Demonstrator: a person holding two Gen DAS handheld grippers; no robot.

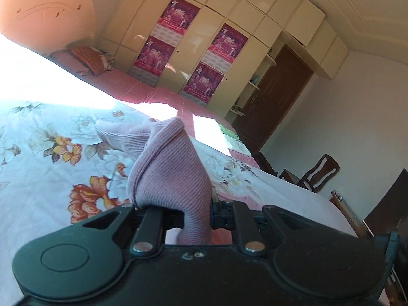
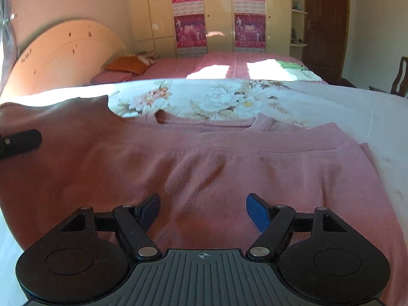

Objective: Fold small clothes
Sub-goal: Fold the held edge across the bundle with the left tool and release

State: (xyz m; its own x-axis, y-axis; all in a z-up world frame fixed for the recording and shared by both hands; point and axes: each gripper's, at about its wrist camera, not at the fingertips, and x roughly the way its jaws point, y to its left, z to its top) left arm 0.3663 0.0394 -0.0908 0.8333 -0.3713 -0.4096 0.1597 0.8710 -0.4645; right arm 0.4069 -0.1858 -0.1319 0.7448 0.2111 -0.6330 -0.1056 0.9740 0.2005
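A pink ribbed garment [image 2: 229, 168] lies spread on the floral bedsheet [image 2: 216, 97], its right part folded over in layers. My right gripper [image 2: 202, 210] is open just above the cloth's near edge, blue fingers [image 2: 257, 211] apart and empty. My left gripper [image 1: 196, 211] is shut on a bunched corner of the pink garment [image 1: 170, 168] and lifts it off the sheet [image 1: 38, 153]; the cloth hides its fingertips. In the right wrist view part of the left gripper [image 2: 20, 142] shows at the far left edge, by the raised cloth.
A second bed with a pink cover [image 2: 216, 63], an orange pillow [image 2: 127, 65] and folded green and white cloths [image 2: 295, 70] lies behind. A wardrobe with posters [image 2: 219, 12], a brown door [image 2: 323, 25] and wooden chairs [image 1: 318, 176] stand beyond.
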